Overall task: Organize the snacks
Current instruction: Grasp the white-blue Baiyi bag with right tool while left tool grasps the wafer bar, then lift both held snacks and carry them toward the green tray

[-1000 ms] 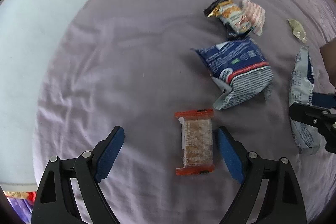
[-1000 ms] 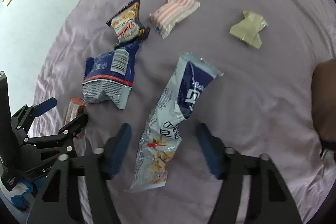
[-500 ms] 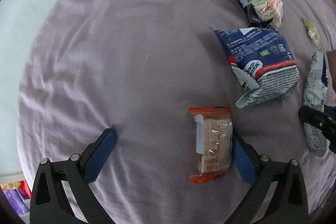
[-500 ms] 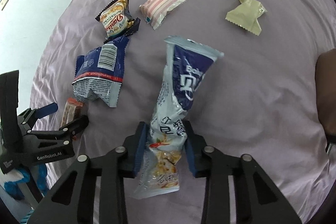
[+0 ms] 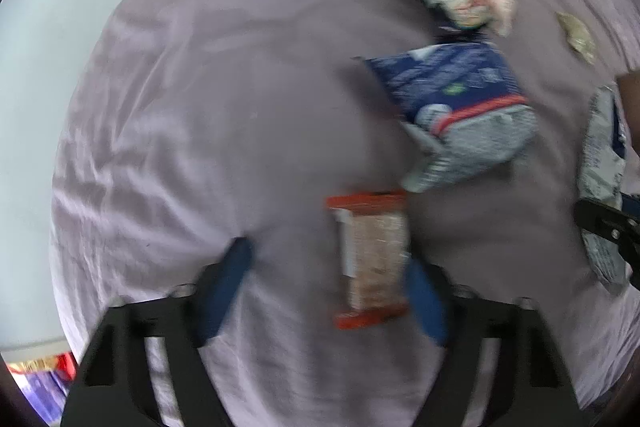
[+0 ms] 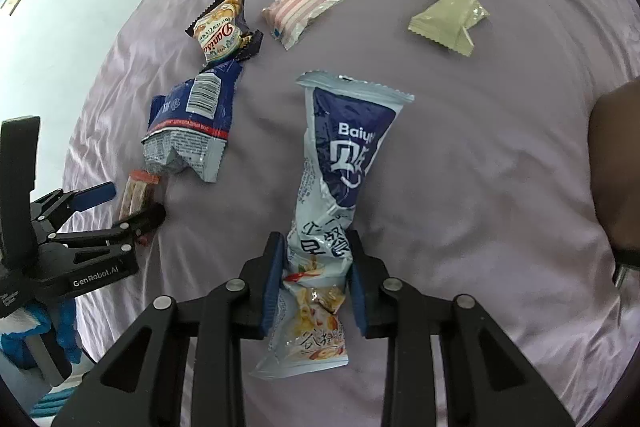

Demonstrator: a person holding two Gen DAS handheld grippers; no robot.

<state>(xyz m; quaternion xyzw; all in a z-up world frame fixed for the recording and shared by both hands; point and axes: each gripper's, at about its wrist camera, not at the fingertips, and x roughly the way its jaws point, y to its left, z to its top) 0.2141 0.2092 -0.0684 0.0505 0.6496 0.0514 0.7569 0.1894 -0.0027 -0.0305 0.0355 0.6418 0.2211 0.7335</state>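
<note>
Left wrist view: my left gripper (image 5: 328,291) has just been closing around the orange-ended cracker pack (image 5: 372,259), which lies against the right pad; the left pad stands clear, so nothing is gripped. Next I must finish closing squarely.

Right wrist view: my right gripper (image 6: 316,279) clamps the crinkled blue-and-white snack bag (image 6: 336,195), stretching ahead of the pads. I judge lifting comes next.

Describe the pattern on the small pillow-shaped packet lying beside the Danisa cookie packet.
Pink and white stripes on the small pillow-shaped packet; clearest in the right wrist view.
</note>
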